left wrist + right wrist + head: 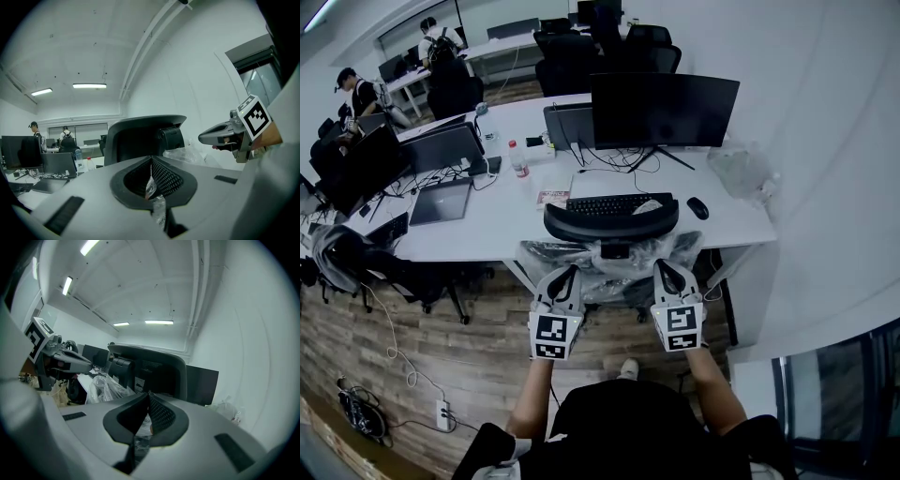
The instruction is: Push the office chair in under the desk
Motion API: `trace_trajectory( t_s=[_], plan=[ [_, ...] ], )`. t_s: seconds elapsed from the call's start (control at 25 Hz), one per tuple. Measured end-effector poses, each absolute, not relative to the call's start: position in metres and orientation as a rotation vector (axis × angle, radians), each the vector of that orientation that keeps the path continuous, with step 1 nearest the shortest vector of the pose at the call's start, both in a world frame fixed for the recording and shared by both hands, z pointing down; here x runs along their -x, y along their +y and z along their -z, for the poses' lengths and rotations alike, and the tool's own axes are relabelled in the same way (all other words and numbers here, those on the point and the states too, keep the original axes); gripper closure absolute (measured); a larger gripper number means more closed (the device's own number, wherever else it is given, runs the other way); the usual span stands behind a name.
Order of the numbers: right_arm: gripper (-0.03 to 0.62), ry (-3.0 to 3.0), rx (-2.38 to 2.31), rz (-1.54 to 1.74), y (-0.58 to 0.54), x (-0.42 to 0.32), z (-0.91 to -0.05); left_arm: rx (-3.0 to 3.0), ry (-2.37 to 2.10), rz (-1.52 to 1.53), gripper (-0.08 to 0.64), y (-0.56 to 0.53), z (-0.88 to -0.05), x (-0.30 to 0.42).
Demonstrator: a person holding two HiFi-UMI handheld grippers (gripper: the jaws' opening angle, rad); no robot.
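Note:
The black office chair point(611, 220), its back wrapped in clear plastic point(628, 255), stands at the white desk point(506, 211) with its headrest against the desk edge. Both grippers are low on the chair's back. My left gripper point(565, 277) is on the left side and my right gripper point(667, 272) on the right. In the left gripper view the jaws point(151, 161) are shut, with a strip of plastic film point(151, 187) pinched between them and the headrest point(136, 140) just ahead. The right gripper view shows the same: jaws point(149, 394) shut on film point(139, 428), headrest point(154, 371) close ahead.
On the desk are a monitor point(664, 111), keyboard point(607, 203), mouse point(697, 207), bottle point(519, 161), laptop point(441, 200) and a plastic bag point(741, 169). A white wall runs along the right. A power strip point(442, 412) and cables lie on the wood floor at left. Two people point(358, 92) are at far desks.

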State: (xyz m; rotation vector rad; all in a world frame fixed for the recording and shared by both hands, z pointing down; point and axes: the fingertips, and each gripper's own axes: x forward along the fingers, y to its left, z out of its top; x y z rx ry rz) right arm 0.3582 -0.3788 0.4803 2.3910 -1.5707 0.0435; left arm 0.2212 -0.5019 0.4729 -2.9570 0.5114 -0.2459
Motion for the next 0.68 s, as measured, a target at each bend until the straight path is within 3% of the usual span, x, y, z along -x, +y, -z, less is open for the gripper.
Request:
trace_trajectory(
  t_s=[0.68],
  plan=[
    [0.568, -1.568, -2.375, -0.024, -0.3823, -0.3576, -0.4758, 2.943, 0.533, 0.237, 0.54, -0.509, -0.4717, -0.2148]
  ],
)
